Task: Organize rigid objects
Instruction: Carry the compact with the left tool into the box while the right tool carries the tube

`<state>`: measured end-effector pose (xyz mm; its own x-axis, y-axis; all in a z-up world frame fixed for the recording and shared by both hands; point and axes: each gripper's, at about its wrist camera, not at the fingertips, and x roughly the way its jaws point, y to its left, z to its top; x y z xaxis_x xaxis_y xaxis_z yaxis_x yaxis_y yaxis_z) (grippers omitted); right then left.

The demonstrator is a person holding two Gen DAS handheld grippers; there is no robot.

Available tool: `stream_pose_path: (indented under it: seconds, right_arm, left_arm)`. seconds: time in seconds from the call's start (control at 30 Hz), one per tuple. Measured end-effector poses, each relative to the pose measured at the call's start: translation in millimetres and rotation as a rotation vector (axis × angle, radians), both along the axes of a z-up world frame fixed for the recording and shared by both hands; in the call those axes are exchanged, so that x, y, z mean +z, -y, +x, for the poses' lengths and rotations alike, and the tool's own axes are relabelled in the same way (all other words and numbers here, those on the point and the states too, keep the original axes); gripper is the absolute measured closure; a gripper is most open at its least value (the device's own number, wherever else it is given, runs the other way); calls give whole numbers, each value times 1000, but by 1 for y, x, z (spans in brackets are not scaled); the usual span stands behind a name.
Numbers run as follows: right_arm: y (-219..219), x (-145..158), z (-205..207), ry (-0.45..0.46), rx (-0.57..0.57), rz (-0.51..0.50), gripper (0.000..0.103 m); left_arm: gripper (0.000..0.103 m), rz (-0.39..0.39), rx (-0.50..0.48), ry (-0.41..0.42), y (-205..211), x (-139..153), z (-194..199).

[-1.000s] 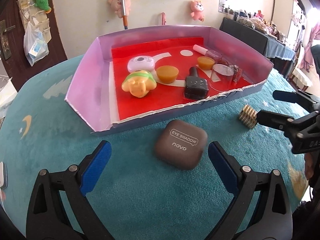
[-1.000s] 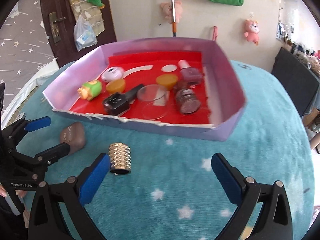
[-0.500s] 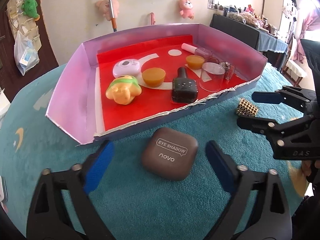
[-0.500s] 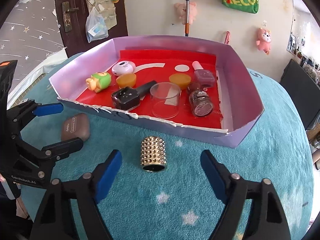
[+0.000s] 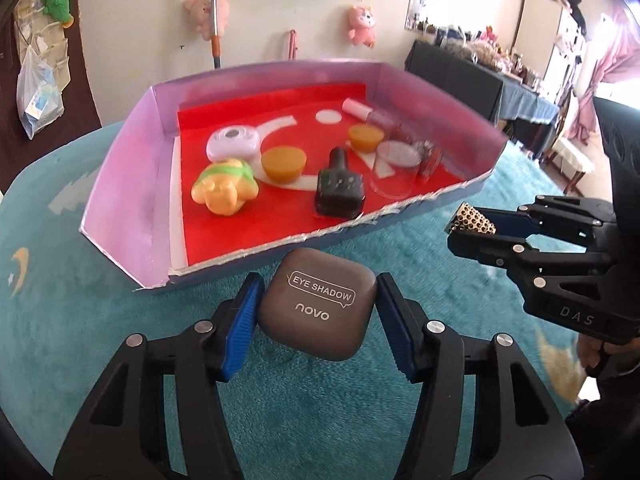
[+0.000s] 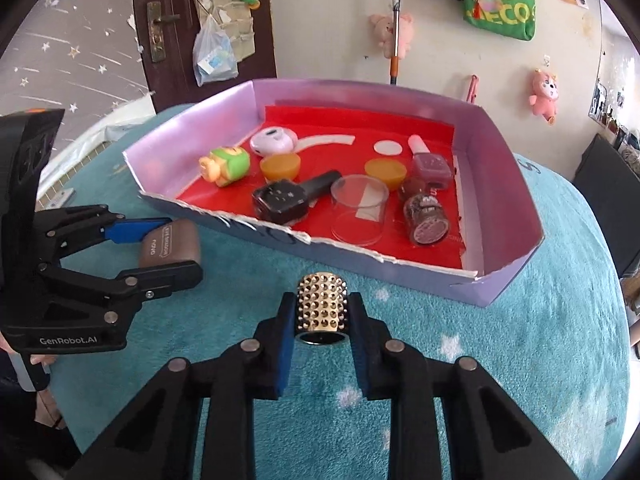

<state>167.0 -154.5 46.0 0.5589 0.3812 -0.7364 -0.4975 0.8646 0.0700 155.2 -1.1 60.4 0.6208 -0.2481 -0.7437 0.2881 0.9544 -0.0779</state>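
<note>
Both your hand-held grippers closed since half second ago. Left hand-held gripper point(image 5: 316, 322) now clamps brown rounded-square eye shadow case point(image 5: 318, 304); right hand-held gripper point(image 6: 322, 326) pinches gold studded metal cylinder point(image 6: 322, 310). Both items at teal fluffy surface point(image 6: 500, 344), just outside purple cardboard tray with red floor point(image 6: 496, 272). Grasps done; lift into tray likely next.

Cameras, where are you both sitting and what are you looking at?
Left wrist: sits on the left tool, looking forward along its blue fingers clamped on the brown eye shadow case, toward the tray; the right tool pokes in at the right.
Right wrist: sits on the right tool, looking forward at the gold studded cylinder it grips and at the tray beyond; the left tool shows at the left.
Shared: both see the tray, the case, the cylinder and the teal tablecloth.
</note>
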Motion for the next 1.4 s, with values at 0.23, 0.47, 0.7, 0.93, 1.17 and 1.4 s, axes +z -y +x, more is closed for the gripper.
stream_pose_path:
  seconds: [0.23,0.47,0.7,0.93,1.17,1.4]
  right_arm:
    - [1,9,-6,17,4,21,76]
    - [3,9,-7,10,1,29,76]
    - [6,38,12,32,33,84,76]
    - [-5,62,90,9,60,52,76]
    - [-21,39,170,-118,79,-5,76]
    - [-31,19,208,-232,92,-37,76]
  left_arm:
    - [48,-7,-8,4,4,2,0]
    - [48,-22,-17,12,7,8,0]
    - [48,10,-66,61,14,41,38]
    - [48,32,-155,-21,26,37,119]
    - [48,99,-203,-99,41,17,166]
    - [48,124,-210,-163,44,4,191]
